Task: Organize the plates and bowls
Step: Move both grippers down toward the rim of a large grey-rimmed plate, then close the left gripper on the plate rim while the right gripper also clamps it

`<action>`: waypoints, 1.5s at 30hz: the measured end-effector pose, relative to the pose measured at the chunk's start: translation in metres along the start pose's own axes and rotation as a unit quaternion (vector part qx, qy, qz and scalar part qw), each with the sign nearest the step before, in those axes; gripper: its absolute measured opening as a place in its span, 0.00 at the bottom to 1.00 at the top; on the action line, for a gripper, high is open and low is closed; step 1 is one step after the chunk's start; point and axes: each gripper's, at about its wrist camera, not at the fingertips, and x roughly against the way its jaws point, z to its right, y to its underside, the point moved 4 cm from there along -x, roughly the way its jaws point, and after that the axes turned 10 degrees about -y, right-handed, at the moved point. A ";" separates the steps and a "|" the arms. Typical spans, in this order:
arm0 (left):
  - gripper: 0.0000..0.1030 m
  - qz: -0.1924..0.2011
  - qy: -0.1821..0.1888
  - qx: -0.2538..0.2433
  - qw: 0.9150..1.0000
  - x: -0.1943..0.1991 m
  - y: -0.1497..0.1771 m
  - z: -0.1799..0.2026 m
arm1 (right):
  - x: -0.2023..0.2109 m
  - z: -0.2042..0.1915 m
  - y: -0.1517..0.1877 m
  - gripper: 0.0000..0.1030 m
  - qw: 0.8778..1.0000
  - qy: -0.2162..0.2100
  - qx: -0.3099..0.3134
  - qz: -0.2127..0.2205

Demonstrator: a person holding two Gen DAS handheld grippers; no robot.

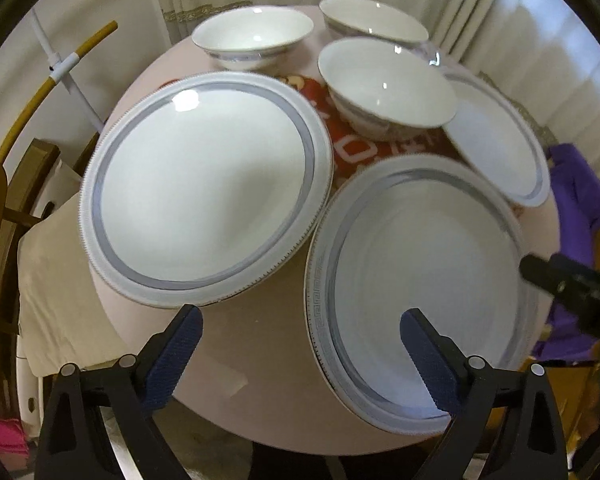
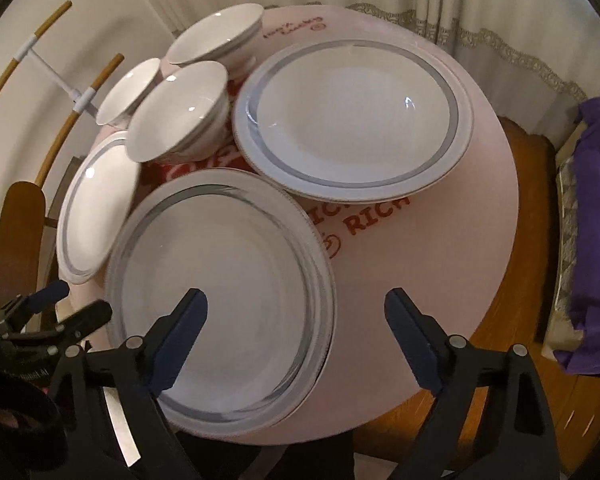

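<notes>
Stacking looks unstarted: we see three plates (image 2: 352, 120) and three bowls (image 2: 180, 116) spread singly over the tabletop (image 2: 460, 240), both tongs, left (image 1: 300, 344) and right (image 2: 296, 328), wide and empty.

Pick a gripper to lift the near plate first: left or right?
Right, probably. The right gripper hangs open straddling the near plate's rim; the left gripper straddles its opposite rim less squarely.

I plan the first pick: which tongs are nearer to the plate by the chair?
Left. The left tongs hover by the near rim of that plate; the right tongs straddle the middle plate's right rim.
</notes>
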 end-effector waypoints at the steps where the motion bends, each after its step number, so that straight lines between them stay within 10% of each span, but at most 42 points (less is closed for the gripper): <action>1: 0.94 -0.002 0.003 0.002 1.000 -0.004 -0.001 0.001 | -0.003 0.003 -0.001 0.86 1.000 -0.001 -0.003 -0.002; 8: 0.90 -0.013 0.013 0.007 1.000 -0.010 -0.009 0.018 | -0.017 0.007 0.001 0.77 0.999 -0.016 -0.003 -0.027; 24: 0.63 0.009 0.029 -0.005 1.000 -0.043 0.012 0.033 | -0.029 0.018 0.009 0.24 0.999 -0.040 -0.012 -0.035; 45: 0.32 0.096 0.038 0.032 0.994 -0.042 0.057 0.010 | -0.025 0.013 0.019 0.22 0.998 -0.054 0.006 0.022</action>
